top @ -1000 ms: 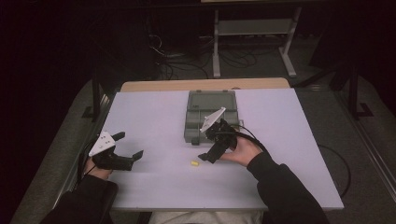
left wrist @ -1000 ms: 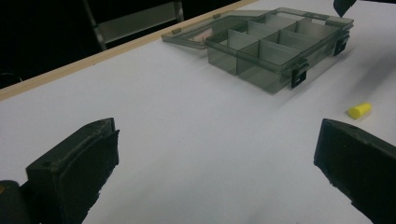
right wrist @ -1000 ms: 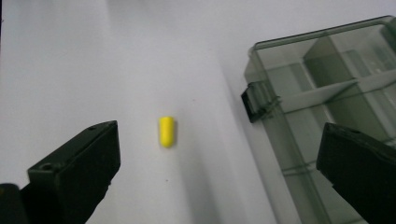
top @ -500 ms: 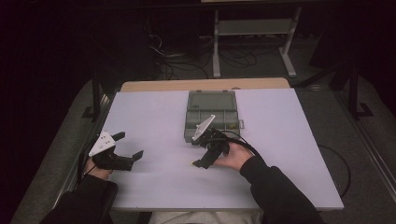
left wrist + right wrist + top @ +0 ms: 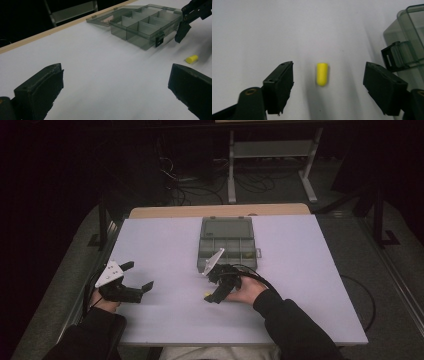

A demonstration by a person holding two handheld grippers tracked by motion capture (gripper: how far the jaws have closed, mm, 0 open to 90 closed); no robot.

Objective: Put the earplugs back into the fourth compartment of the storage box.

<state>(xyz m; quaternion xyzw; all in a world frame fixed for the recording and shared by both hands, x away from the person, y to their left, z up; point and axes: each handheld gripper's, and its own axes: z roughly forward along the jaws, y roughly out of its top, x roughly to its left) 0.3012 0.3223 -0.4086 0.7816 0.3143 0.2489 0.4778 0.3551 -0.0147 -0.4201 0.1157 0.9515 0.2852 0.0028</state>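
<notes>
My right gripper (image 5: 328, 75) has its jaws closing around the yellow plug (image 5: 322, 74), not touching; my left gripper (image 5: 138, 279) rests with jaws apart.

A white table top (image 5: 320, 270) with a wooden far edge is seen at centre frame. Dark floor, tangled cables (image 5: 195, 185) and a metal stand (image 5: 272, 155) are observed at the top, dimly lit.
</notes>
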